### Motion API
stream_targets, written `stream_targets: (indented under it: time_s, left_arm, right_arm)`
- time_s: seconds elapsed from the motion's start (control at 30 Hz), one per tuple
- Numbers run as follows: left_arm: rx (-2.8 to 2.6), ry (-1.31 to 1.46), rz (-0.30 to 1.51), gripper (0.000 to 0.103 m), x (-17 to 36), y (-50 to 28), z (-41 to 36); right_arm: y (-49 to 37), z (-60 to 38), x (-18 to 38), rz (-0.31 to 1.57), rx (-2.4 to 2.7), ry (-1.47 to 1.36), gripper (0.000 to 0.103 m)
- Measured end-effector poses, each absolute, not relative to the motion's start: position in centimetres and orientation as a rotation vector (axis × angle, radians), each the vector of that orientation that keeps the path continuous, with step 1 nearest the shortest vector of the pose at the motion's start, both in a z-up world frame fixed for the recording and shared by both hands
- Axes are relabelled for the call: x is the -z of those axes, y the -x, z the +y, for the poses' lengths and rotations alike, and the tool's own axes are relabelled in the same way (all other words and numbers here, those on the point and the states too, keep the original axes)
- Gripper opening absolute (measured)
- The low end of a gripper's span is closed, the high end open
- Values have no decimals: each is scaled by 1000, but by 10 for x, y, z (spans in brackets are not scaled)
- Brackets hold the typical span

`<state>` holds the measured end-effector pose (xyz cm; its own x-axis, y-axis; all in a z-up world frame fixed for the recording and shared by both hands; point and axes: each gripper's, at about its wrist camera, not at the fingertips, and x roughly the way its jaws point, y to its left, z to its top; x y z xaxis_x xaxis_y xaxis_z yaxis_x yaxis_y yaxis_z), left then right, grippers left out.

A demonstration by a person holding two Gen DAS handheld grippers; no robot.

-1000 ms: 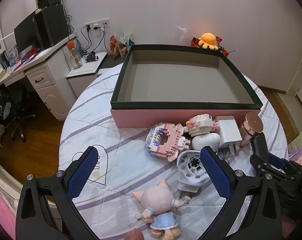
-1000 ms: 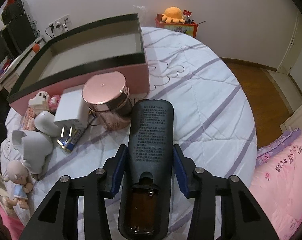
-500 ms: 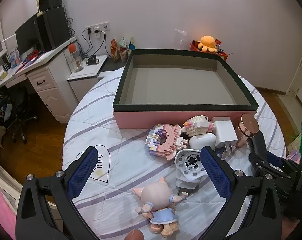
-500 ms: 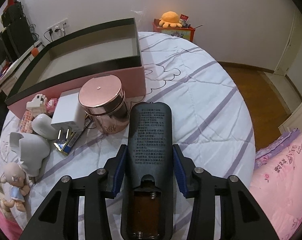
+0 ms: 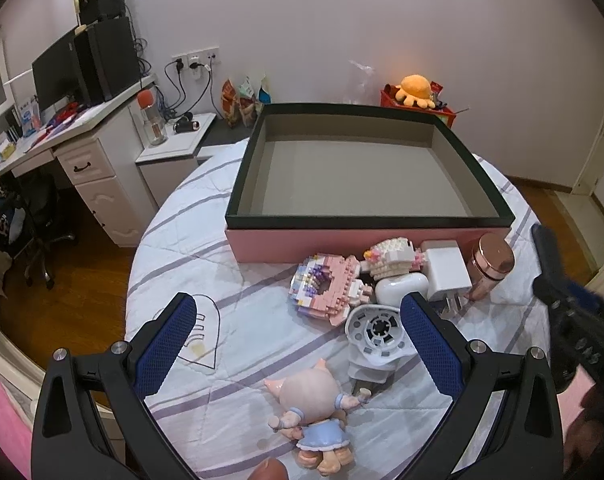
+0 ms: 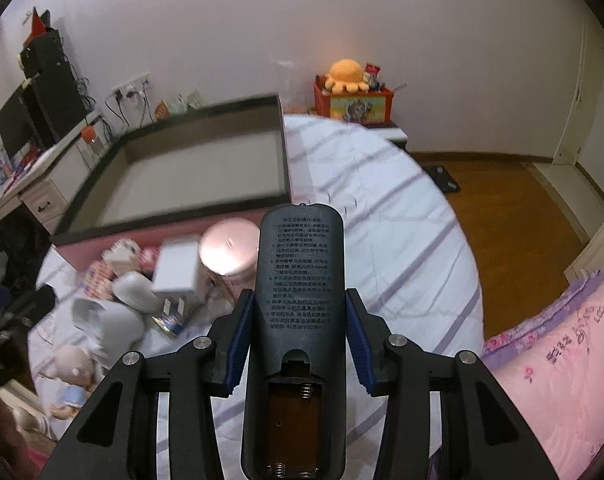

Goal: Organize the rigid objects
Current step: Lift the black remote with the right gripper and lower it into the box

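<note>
Covering the round table (image 5: 206, 216), a striped white cloth; the pink box (image 5: 366, 176) at frame centre sat empty. Our right gripper (image 6: 298, 320) clamped a black remote (image 6: 298, 280); our left gripper (image 5: 298, 344) gaped, holding nothing.

You are working in a home bedroom: a round bed (image 5: 206, 240) under a striped quilt, pink floral bedding (image 6: 562, 360) beside it, a white desk (image 5: 82, 152) with a monitor (image 5: 54, 76), wood flooring (image 6: 514, 208), and an orange plush octopus (image 6: 346, 76) on a toy box.
</note>
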<state>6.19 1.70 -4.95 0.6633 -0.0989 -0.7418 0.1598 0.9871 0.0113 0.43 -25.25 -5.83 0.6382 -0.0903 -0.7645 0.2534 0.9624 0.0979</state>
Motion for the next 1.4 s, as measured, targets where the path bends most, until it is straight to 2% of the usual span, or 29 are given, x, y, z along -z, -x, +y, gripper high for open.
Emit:
stream_targets:
  time_s: [0.17, 0.4, 0.67, 0.83, 1.03, 1.27, 1.3, 1.37, 1.4]
  left_arm:
    - [135, -58, 803, 103, 38, -74, 22]
    - [85, -33, 744, 103, 17, -119, 29]
    - [57, -11, 764, 103, 26, -178, 34]
    - [58, -13, 816, 103, 44, -207, 27]
    - [72, -30, 844, 103, 58, -216, 15]
    - [76, -37, 856, 103, 60, -216, 13]
    - [78, -36, 857, 103, 60, -216, 13]
    - [79, -32, 860, 103, 59, -214, 14]
    - [79, -28, 859, 103, 58, -213, 14]
  right_arm:
    - [-20, -247, 26, 791, 149, -179, 44]
    - [-85, -234, 13, 756, 54, -146, 45]
    - [-156, -232, 39, 824, 14, -145, 45]
    - [-192, -236, 72, 936, 5, -142, 45]
    - [-208, -237, 96, 1026, 14, -94, 45]
    - [-207, -233, 95, 1042, 27, -50, 46]
    - [-207, -233, 94, 1038, 24, -55, 47]
    - [-203, -235, 92, 1023, 27, -68, 70]
    - [-201, -235, 88, 1005, 29, -67, 75]
